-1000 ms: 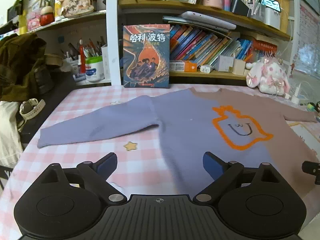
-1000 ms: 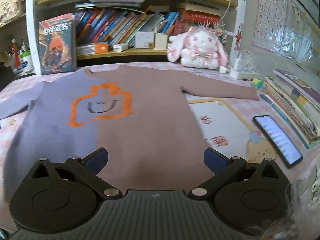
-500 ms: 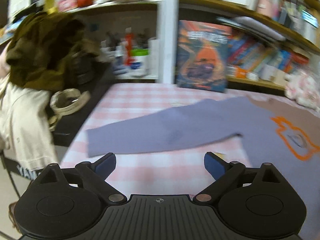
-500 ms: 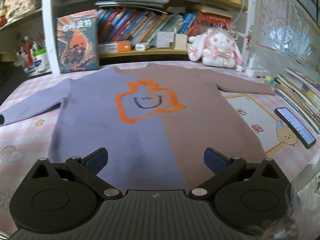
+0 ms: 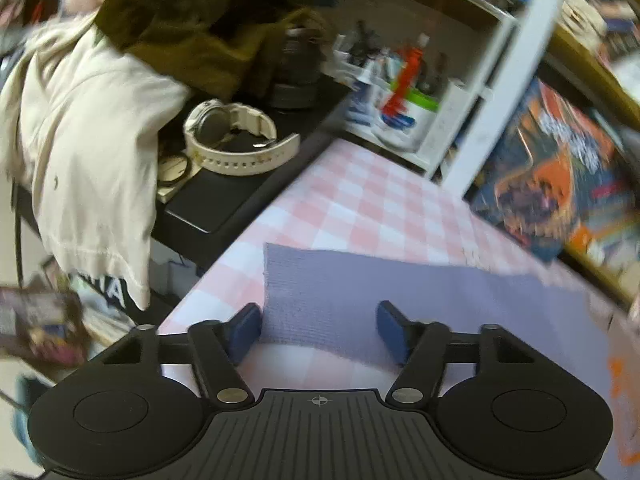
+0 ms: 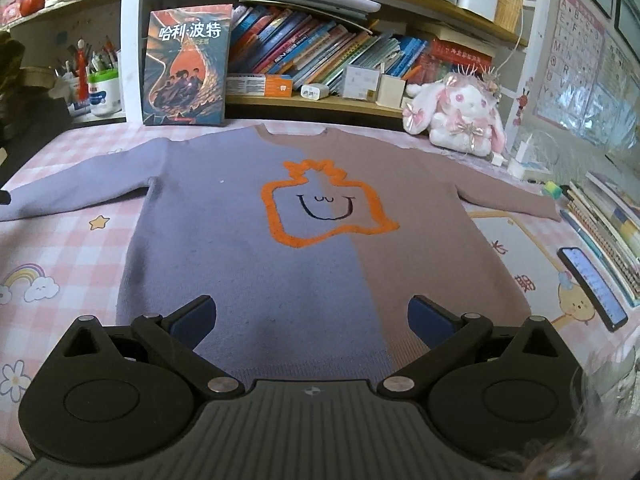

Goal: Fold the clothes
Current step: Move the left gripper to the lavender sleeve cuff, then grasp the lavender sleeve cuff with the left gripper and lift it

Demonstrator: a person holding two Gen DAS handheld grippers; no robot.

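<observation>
A sweater (image 6: 248,240), purple on its left half and brown on its right with an orange bottle outline, lies flat on the pink checked tablecloth (image 6: 60,248). In the left wrist view its purple sleeve (image 5: 360,292) ends at the cuff near the table's left edge. My left gripper (image 5: 319,326) hangs low over that cuff with its jaws closing. The cuff lies between the blue pads (image 5: 245,328), which do not press on it. My right gripper (image 6: 312,320) stands open above the sweater's hem, holding nothing.
Left of the table is a black side table (image 5: 216,200) with a white watch (image 5: 236,140) and draped cream and olive clothes (image 5: 88,128). An upright book (image 6: 186,68), a bookshelf and a plush rabbit (image 6: 460,112) line the back. A phone (image 6: 592,288) and stacked books lie at the right.
My left gripper swung left along the purple sleeve to its cuff, dropped lower, rolled, and its jaws narrowed. My right gripper shifted left, so the sweater now sits centred before it.
</observation>
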